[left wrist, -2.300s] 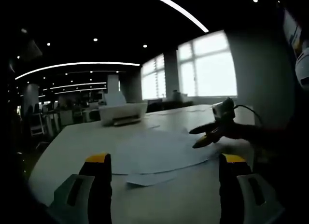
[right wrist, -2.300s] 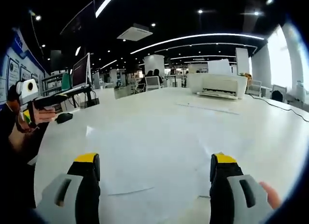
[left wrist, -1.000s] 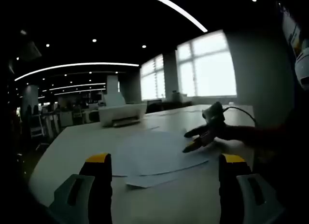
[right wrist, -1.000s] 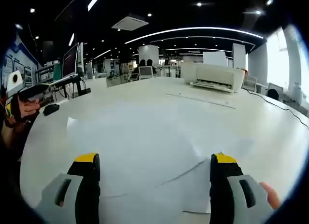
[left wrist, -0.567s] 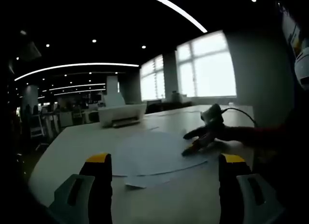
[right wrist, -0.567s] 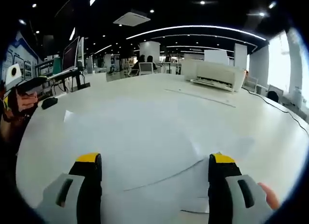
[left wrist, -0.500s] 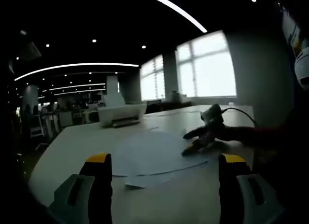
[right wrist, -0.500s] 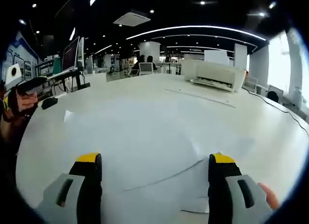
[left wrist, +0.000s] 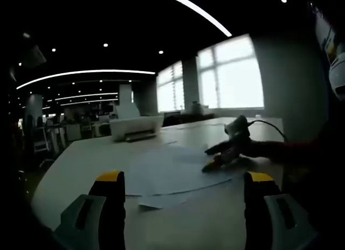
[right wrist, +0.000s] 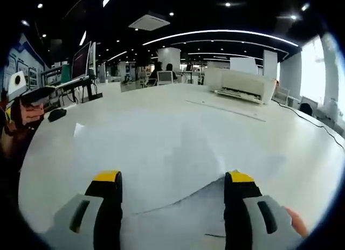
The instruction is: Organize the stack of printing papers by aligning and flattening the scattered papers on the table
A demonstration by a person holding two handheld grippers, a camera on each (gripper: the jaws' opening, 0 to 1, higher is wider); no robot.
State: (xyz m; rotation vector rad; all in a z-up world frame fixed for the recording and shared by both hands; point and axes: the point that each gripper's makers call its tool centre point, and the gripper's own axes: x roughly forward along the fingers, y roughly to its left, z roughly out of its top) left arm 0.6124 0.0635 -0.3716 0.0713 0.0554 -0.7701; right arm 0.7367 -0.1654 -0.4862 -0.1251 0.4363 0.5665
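Note:
Several white printing papers lie loosely overlapped on the white table, one sheet's corner sticking out toward me. My left gripper hangs open short of that pile, nothing between its yellow-tipped jaws. My right gripper, held by a hand, reaches into the pile's right edge. In the right gripper view the sheets spread ahead, and a top sheet's edge runs between the jaws of my right gripper, which stand open. My left gripper is at the far left, in a hand.
A white printer stands at the table's far side, also seen as the printer in the left gripper view. A monitor and a mouse are at the left. A cable trails along the right. Bright windows lie beyond.
My right gripper has moved in onto the pile's edge and its jaws have come a little closer together. The left gripper has stayed put.

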